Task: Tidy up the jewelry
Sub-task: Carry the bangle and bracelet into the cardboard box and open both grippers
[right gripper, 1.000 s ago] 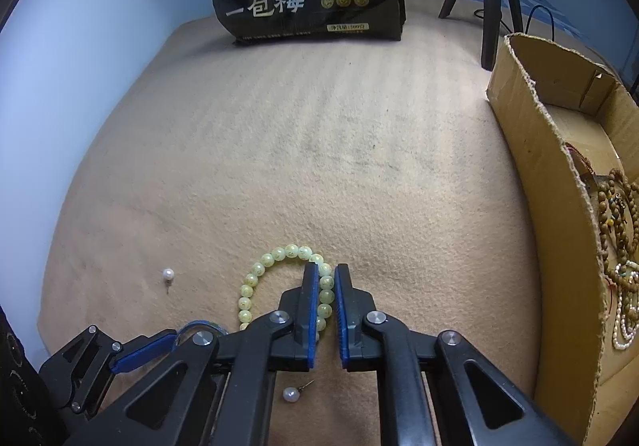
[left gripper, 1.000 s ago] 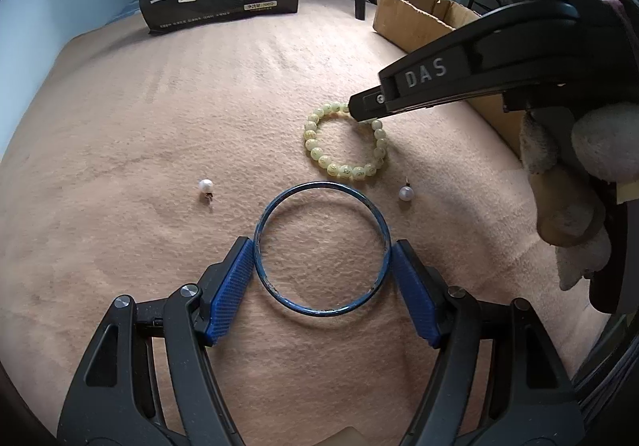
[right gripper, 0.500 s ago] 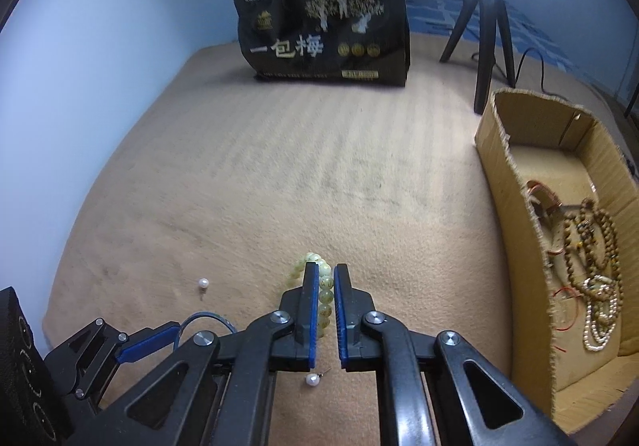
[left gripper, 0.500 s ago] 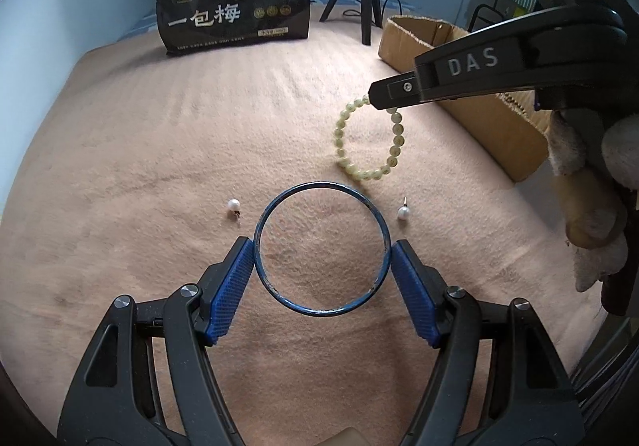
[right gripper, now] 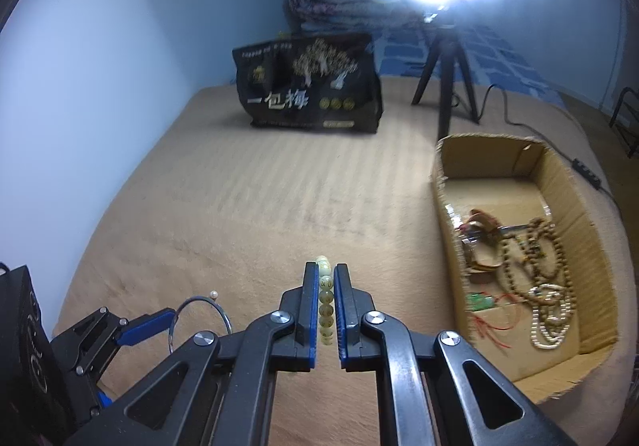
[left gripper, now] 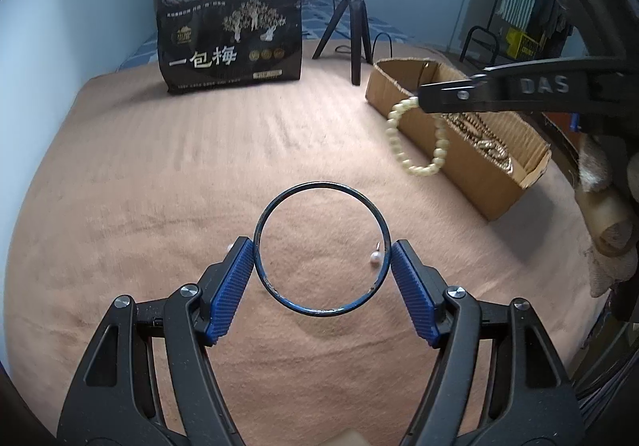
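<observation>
A: Why is the right gripper (right gripper: 324,310) clenching the bead bracelet (left gripper: 415,142) beside the cardboard box (right gripper: 575,206)?
B: It's probably heading in there. The left gripper (left gripper: 321,280) is clamping the blue bangle (left gripper: 321,250), farther out.

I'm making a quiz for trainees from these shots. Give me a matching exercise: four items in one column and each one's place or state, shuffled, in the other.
Items
1. blue bangle
2. pale green bead bracelet
3. pearl earring
4. brown bead strands

Places
A. lying in the cardboard box
B. dangling from the shut right hand-held gripper
C. resting on the tan blanket
D. clamped across its width by the left hand-held gripper

Pairs: 1-D, 2-B, 3-C, 4-A
</observation>
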Motion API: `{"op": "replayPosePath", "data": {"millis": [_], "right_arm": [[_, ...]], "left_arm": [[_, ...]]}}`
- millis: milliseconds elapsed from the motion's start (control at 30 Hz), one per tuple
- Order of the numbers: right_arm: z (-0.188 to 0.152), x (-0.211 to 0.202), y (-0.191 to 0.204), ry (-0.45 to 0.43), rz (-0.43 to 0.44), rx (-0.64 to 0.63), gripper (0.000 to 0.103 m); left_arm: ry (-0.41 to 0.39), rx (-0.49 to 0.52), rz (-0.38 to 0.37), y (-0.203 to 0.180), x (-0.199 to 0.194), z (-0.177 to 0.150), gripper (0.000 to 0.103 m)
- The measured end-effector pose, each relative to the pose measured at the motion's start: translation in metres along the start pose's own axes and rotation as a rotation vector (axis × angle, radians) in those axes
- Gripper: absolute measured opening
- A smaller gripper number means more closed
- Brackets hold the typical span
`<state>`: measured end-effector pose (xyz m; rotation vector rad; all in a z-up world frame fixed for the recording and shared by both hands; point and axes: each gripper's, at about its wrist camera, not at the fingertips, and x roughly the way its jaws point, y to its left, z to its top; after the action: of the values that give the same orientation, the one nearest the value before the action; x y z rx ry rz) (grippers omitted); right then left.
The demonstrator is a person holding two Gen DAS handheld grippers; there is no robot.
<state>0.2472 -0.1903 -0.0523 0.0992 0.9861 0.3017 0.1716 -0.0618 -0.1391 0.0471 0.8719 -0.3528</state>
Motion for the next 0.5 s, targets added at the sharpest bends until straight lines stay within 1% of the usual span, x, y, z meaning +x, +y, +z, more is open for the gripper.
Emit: {"op": "replayPosePath", "data": {"millis": [300,500], "right_arm": [[0.000,-0.044,-0.036,-0.076,-0.034,0.040,0.005],[-0.002,-0.063,-0.065,-0.105,-0.056,0.076,0.005]], "left_arm": [[-0.045,-0.003,-0.018,-0.015,-0.007,0.024,0.073],[-0.067,0.014,-0.037,-0.031,-0.004,0.044,0.073]]}}
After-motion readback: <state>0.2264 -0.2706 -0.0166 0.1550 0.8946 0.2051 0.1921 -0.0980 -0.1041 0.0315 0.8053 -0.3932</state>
